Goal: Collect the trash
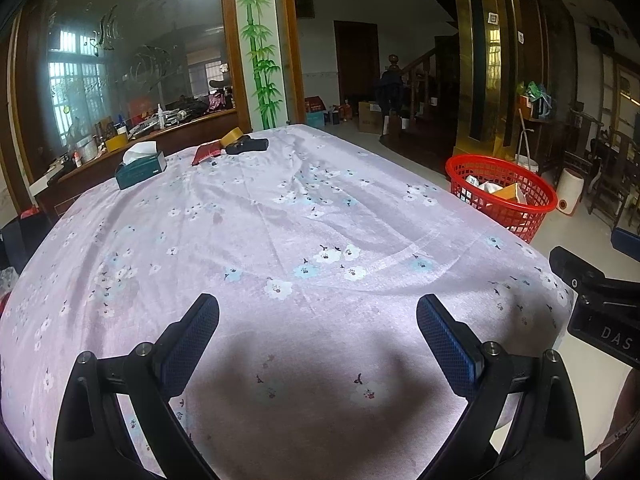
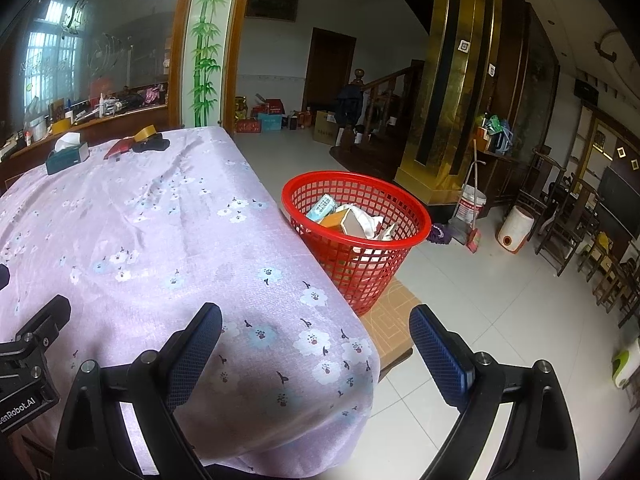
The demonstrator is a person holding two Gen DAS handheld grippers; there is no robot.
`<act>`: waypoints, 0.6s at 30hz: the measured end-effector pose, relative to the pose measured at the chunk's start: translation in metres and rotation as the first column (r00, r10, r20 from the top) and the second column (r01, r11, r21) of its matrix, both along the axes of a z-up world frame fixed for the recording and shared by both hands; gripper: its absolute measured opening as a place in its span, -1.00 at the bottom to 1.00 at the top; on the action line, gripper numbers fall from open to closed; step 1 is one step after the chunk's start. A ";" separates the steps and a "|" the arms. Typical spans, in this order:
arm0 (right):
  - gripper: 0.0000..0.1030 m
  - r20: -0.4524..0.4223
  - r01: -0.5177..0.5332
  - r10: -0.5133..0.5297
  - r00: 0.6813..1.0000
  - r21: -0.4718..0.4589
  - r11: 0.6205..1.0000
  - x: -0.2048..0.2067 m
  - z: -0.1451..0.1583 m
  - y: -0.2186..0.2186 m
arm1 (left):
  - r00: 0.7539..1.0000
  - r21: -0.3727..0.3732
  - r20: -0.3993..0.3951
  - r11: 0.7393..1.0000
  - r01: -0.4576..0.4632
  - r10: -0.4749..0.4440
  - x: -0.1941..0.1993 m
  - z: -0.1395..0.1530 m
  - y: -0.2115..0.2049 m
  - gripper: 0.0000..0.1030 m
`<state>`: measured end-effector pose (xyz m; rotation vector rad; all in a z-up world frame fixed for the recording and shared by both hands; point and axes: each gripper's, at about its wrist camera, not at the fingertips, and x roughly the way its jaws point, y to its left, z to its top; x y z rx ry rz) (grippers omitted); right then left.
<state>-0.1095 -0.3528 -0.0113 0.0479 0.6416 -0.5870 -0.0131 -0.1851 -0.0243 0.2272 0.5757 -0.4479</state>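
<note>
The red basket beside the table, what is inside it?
The red basket holds a light blue packet, an orange box and crumpled white paper. Whatever lies under this pile is covered, though more white shows through the mesh.

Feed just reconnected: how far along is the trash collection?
Looks mostly done: the red plastic mesh basket beside the table already holds cartons and crumpled paper. Nothing is in hand; the left gripper and right gripper are open. Left on the floral purple tablecloth: only far-end items, including the dark green tissue box.

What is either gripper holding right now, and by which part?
Nothing is held. The left gripper and right gripper both have open, empty jaws above the tablecloth.
</note>
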 end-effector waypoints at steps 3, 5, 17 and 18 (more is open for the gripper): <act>0.88 0.000 -0.001 0.001 1.000 0.002 1.000 0.000 0.000 0.000 | 1.000 0.001 -0.001 1.000 0.000 0.000 0.000 0.000 0.000 0.91; 0.88 -0.001 -0.001 0.001 1.000 0.004 1.000 0.000 0.000 -0.001 | 1.000 0.002 -0.003 1.000 0.001 -0.001 0.000 0.000 0.000 0.91; 0.88 -0.010 -0.006 0.006 1.000 0.012 1.000 0.003 -0.003 -0.003 | 1.000 0.002 -0.004 1.000 0.000 0.000 0.000 0.000 0.001 0.91; 0.88 -0.010 -0.006 0.006 1.000 0.011 1.000 0.003 -0.003 -0.003 | 1.000 0.002 -0.004 1.000 -0.001 0.001 0.000 0.000 0.000 0.91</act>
